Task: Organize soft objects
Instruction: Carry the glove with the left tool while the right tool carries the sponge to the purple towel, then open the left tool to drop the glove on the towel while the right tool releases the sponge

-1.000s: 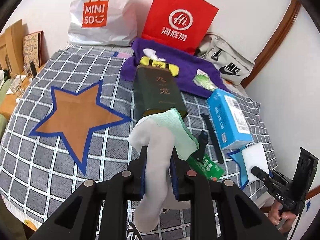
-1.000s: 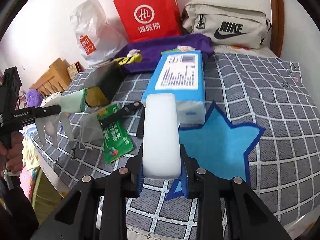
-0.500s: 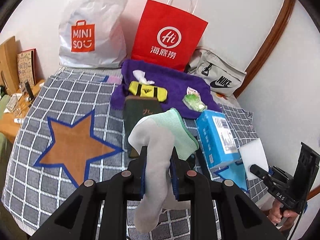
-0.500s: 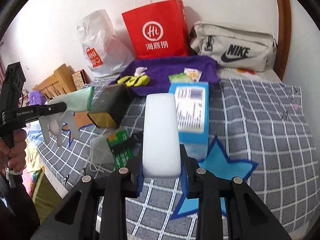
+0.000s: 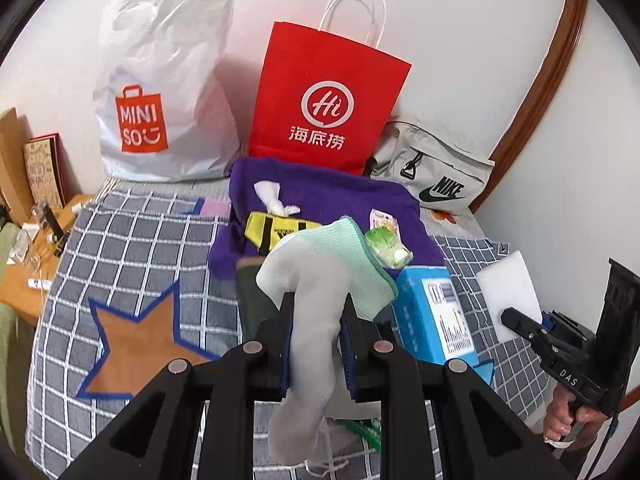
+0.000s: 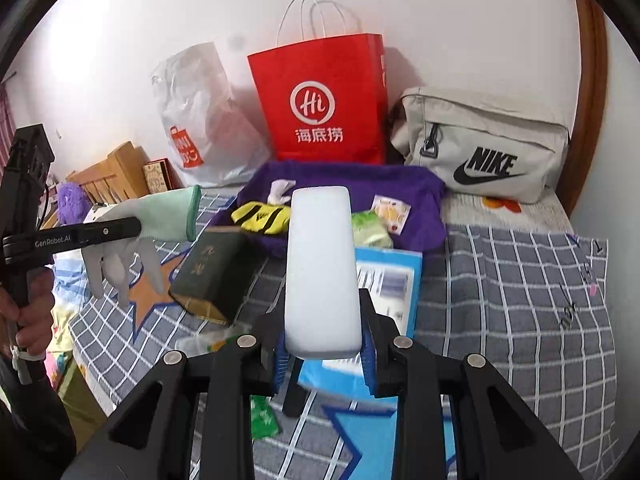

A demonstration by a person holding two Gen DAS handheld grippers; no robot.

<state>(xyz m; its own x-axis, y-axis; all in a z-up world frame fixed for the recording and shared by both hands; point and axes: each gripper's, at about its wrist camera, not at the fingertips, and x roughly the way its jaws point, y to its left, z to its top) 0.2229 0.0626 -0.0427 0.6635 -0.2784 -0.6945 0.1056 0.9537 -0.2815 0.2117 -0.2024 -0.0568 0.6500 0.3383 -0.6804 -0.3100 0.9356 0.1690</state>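
Below our fingers lies a bed point(image 5: 132, 248) with a grey checked cover and star patches, against a white wall. Beyond the fingers a fuzzy purple towel point(image 6: 420, 200) lies before a red paper bag point(image 5: 328, 104). Our left gripper point(image 5: 316, 316) is closed on a knitted grey glove point(image 5: 316, 280) with a green cuff. Our right gripper point(image 6: 323, 320) pinches a white rectangular sponge point(image 6: 322, 264).

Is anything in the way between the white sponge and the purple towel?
Yes. The blue box lies on the bed right under and ahead of the white sponge held in the right tongs, with the purple towel beyond. Held above it, the sponge looks able to pass over.
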